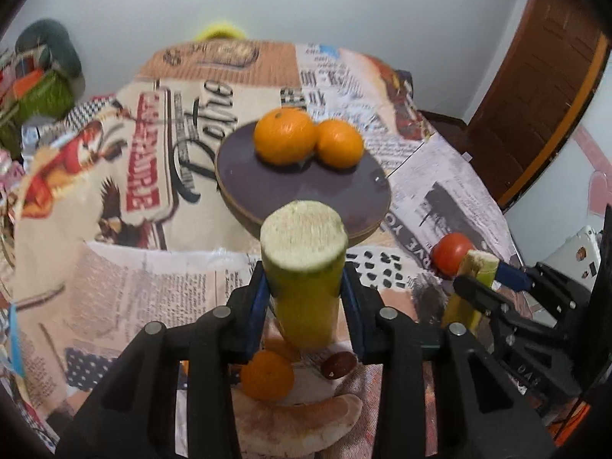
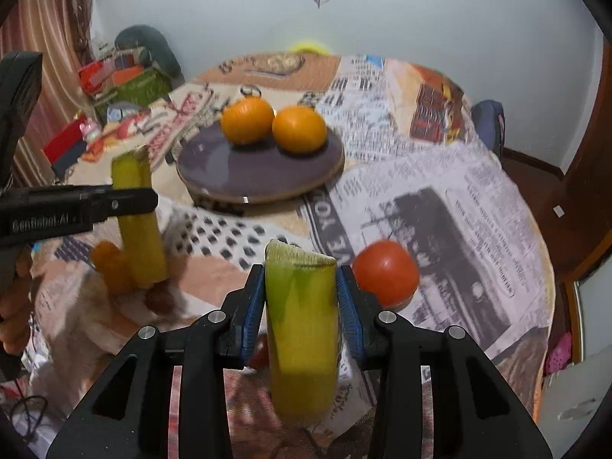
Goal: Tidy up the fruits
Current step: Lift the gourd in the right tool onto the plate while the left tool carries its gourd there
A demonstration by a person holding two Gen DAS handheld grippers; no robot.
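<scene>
Left wrist view: looks forward and down along the left tool (image 1: 304, 298) from close above the near tabletop (image 1: 114, 267), facing the far wall. Right wrist view: same heading, set further right, along the right tool (image 2: 300, 302). Shared field: the dark plate (image 1: 290, 187) (image 2: 248, 176) with two oranges, the tomato (image 1: 451, 252) (image 2: 384, 271), and each other's tool.

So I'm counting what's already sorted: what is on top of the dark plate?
Two oranges sit side by side on the dark plate; the rest shows bare. The near rim is hidden in the left wrist view behind the yellow-green piece.
</scene>
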